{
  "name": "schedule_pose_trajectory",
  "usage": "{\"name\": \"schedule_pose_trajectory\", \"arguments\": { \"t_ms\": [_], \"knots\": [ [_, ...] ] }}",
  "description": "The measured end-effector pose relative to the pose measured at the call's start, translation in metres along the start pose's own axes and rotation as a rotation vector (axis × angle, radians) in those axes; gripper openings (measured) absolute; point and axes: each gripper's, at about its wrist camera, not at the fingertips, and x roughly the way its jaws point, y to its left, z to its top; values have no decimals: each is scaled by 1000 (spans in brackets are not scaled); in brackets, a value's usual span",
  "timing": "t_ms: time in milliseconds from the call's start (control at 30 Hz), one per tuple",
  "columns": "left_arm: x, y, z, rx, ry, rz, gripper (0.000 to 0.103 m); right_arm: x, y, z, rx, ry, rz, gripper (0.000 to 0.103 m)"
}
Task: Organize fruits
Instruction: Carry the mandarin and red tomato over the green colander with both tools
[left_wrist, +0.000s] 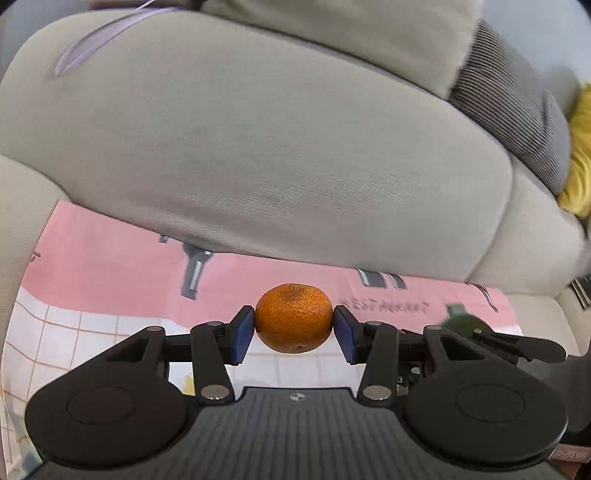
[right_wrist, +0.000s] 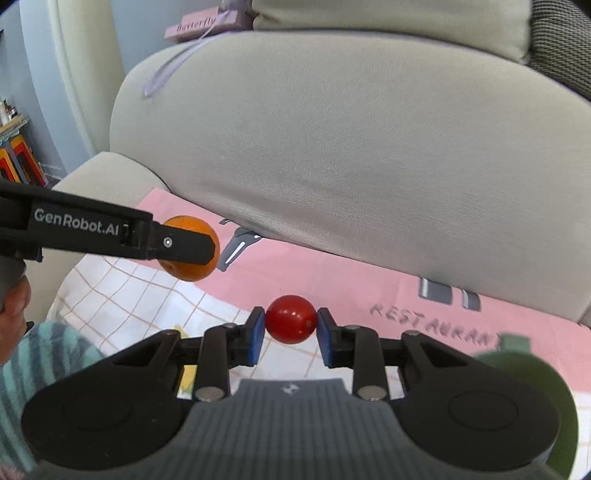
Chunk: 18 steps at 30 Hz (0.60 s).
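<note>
My left gripper (left_wrist: 294, 325) is shut on a small orange mandarin (left_wrist: 294, 317), held above the pink and white cloth (left_wrist: 110, 258). The same gripper (right_wrist: 199, 248) and its mandarin (right_wrist: 184, 225) show at the left of the right wrist view. My right gripper (right_wrist: 290, 326) is shut on a small red round fruit (right_wrist: 290, 318), held above the cloth (right_wrist: 332, 280), lower and to the right of the left gripper.
A beige sofa cushion (left_wrist: 277, 147) rises just behind the cloth. A grey striped pillow (left_wrist: 517, 110) and something yellow (left_wrist: 580, 155) lie at the right. A dark green round object (right_wrist: 532, 373) sits on the cloth at the right. A purple box (right_wrist: 201, 24) rests on the sofa top.
</note>
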Motion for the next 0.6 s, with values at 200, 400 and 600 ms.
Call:
{"name": "schedule_pose_trajectory", "arguments": {
  "t_ms": [200, 400, 600],
  "knots": [
    [-22, -37, -16, 80, -9, -36, 53, -45, -4, -27, 26, -41, -27, 27],
    [-36, -77, -29, 162, -13, -80, 53, -78, -25, -56, 67, -71, -71, 27],
    [-34, -106, -38, 213, 10, -118, 53, -104, -53, -81, 136, -89, -132, 27]
  ]
}}
